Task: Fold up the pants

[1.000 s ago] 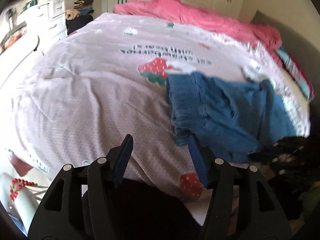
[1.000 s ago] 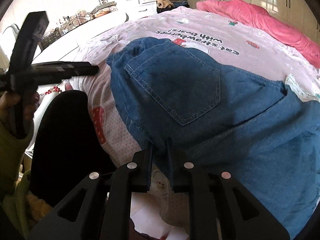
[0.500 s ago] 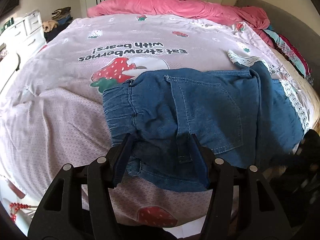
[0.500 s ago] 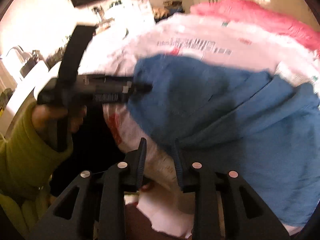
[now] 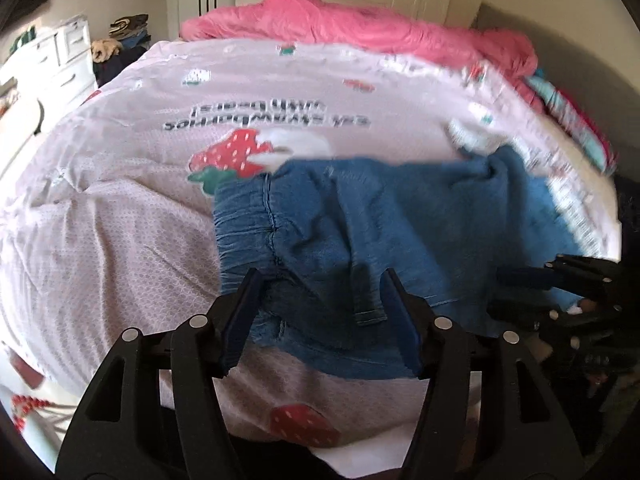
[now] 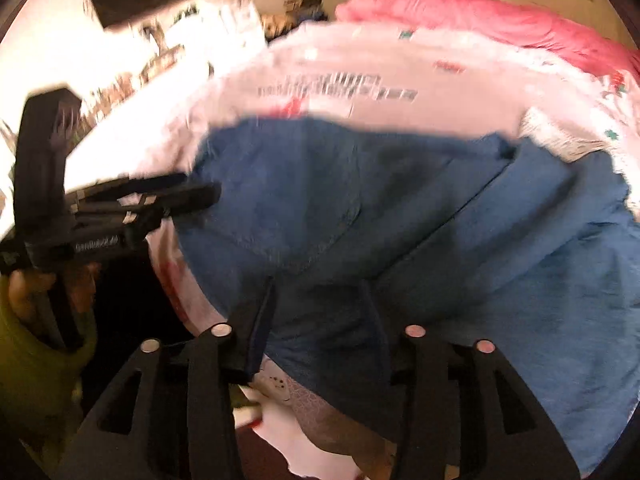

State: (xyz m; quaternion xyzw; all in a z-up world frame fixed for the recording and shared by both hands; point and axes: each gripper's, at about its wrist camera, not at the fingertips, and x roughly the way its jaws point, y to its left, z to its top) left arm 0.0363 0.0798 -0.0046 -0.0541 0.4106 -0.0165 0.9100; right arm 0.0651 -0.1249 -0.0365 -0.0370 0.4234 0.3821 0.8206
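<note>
Both opening over the pants (image 5: 400, 220) on the bed (image 5: 120, 240): right gripper (image 6: 320, 320), pressed together a second ago, now spread and releasing, left gripper (image 5: 320, 312) spread wider, ready for next fold.

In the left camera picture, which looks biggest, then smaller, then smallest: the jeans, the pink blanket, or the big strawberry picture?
1. jeans, though they are nearest the camera, which helps
2. pink blanket
3. big strawberry picture
</note>
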